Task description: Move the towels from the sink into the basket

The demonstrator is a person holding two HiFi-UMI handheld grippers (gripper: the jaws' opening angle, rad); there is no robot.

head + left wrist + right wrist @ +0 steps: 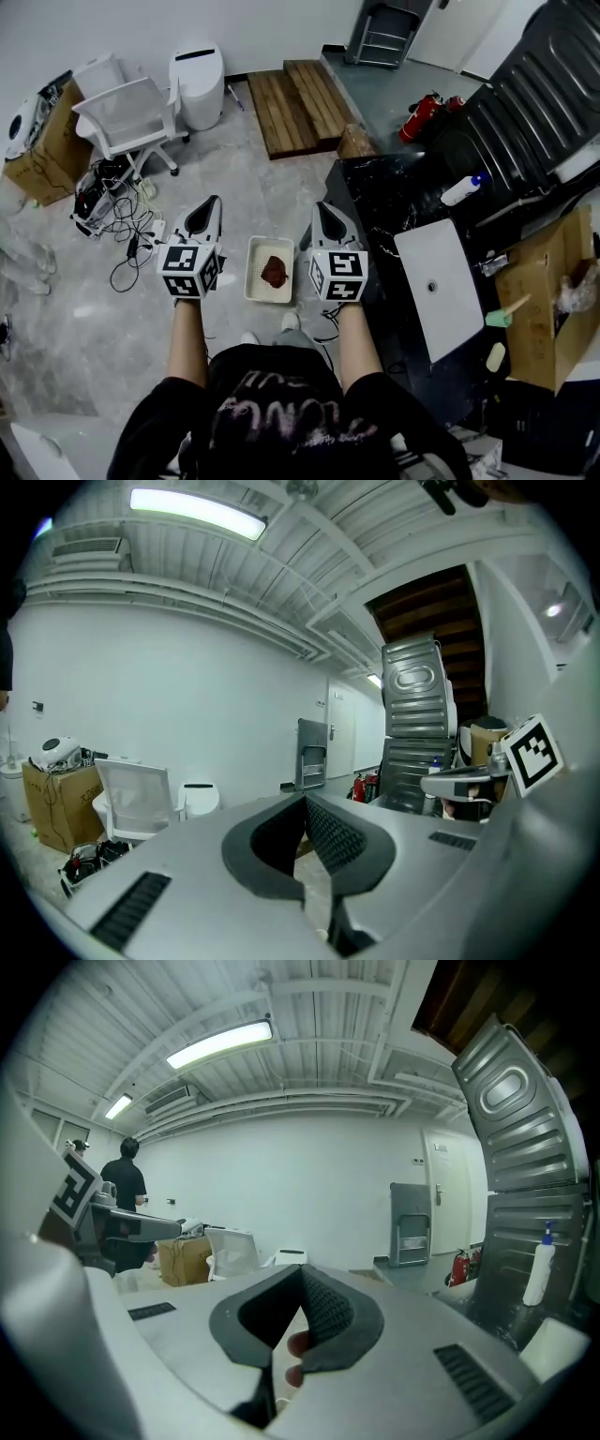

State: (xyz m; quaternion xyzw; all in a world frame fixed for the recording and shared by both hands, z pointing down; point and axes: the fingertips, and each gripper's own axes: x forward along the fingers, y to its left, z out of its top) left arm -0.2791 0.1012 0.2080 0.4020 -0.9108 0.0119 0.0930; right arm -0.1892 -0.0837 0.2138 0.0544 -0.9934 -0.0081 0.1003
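A white basket (253, 284) stands on the floor between my two grippers, with a dark red towel (275, 272) lying in it. The white sink (448, 292) sits in the black counter (375, 202) to my right, and no towel shows in it. My left gripper (211, 206) (305, 801) hovers just left of the basket, jaws together, holding nothing. My right gripper (322, 211) (302, 1269) hovers just right of the basket at the counter's edge, also shut and holding nothing. Both point forward, level, away from me.
A white chair (127, 117), a white bin (197, 84) and tangled cables (122, 220) lie ahead on the left. A wooden pallet (295, 103) and red fire extinguishers (422, 114) are ahead. A spray bottle (464, 189) lies on the counter. A cardboard box (548, 300) stands far right. A person (127, 1180) stands in the distance.
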